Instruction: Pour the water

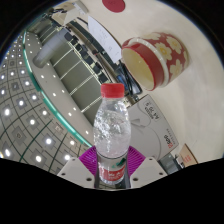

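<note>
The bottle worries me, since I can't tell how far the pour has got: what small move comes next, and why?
Probably carry the bottle toward the red-and-white cup before tipping. The gripper holds it upright with its red cap on, and the cup lies beyond it, not under its mouth.

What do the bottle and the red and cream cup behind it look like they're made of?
Bottle: clear thin plastic, glossy and see-through, with a red cap and red label; it stands between the fingers.
Cup: probably paper or glazed ceramic, with an opaque printed red and cream pattern; the view cannot settle which.
</note>
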Demonstrator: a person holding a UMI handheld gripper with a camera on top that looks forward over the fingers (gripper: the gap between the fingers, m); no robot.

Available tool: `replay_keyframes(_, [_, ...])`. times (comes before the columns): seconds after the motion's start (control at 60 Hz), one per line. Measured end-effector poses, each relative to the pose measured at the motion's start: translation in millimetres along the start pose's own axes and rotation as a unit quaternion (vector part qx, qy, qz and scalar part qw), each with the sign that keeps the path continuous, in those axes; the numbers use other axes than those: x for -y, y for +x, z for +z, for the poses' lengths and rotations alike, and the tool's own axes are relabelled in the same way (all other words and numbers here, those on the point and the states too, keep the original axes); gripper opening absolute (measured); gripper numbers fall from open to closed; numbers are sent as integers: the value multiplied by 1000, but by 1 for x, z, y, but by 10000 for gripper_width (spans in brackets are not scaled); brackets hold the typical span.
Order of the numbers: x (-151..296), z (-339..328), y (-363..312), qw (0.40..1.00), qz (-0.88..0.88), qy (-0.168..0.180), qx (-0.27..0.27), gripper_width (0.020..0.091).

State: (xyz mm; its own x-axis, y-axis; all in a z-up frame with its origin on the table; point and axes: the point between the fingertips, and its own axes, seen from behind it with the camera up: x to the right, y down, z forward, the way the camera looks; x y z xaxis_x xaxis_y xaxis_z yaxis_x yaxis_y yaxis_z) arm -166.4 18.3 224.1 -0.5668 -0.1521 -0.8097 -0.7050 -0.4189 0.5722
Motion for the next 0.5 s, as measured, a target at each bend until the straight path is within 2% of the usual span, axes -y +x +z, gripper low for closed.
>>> replay_keyframes(0.183, [-2, 1, 7, 999, -21, -12, -33, 350])
replay_keyframes(0.3, [-3, -1, 5, 983, -164, -25, -77, 351])
replay_keyframes(0.4, [9, -4, -19, 932, -347, -24, -104, 354])
replay_keyframes(0.5, [33, -14, -61, 846, -520, -9, -115, 351])
